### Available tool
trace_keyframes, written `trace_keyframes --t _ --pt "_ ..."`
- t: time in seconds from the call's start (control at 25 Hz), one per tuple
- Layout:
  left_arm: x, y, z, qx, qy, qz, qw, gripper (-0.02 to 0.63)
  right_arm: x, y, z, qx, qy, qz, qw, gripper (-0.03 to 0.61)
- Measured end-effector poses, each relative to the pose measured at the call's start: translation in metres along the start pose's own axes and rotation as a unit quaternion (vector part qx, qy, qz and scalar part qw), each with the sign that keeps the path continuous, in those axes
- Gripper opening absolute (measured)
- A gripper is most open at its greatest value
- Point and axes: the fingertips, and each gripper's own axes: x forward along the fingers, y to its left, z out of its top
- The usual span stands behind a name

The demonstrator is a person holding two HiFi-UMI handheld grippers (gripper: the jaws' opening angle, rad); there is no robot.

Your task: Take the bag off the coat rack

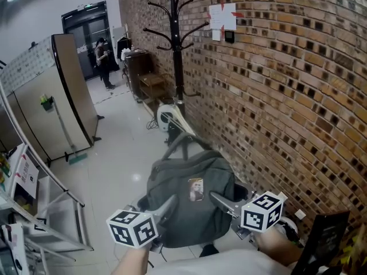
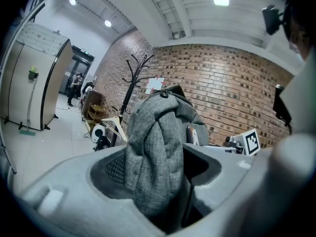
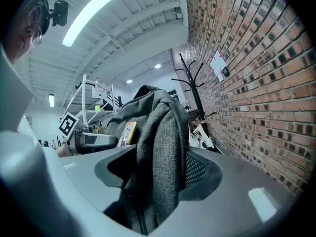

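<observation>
A grey backpack [image 1: 192, 202] hangs in the air between my two grippers, off the black coat rack [image 1: 176, 50], which stands bare-hooked farther along the brick wall. My left gripper [image 1: 168, 205] is shut on a bunch of the bag's fabric at its left side, and my right gripper [image 1: 222, 201] is shut on its right side. In the left gripper view, a thick fold of the grey bag [image 2: 155, 147] fills the gap of the left gripper [image 2: 157, 169]. In the right gripper view, the bag's fabric [image 3: 158, 147] is pinched in the right gripper [image 3: 157, 179].
The brick wall [image 1: 287, 96] runs along the right. A white hanger and a small round device [image 1: 170, 119] lie at the rack's foot, with a wooden shelf [image 1: 150, 85] behind. A folded panel [image 1: 54, 107] and metal shelving [image 1: 34, 205] stand left. A person [image 1: 104, 62] stands by the far door.
</observation>
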Motion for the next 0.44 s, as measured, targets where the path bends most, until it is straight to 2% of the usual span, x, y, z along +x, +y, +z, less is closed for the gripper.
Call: trace_keyframes --t 0.44 --pt "-0.0071 -0.0075 -0.0068 -0.002 0.003 -0.002 1.0 0.288 -0.0085 0.0047 -0.0071 0.006 0.004 0.001 1.0 0.253"
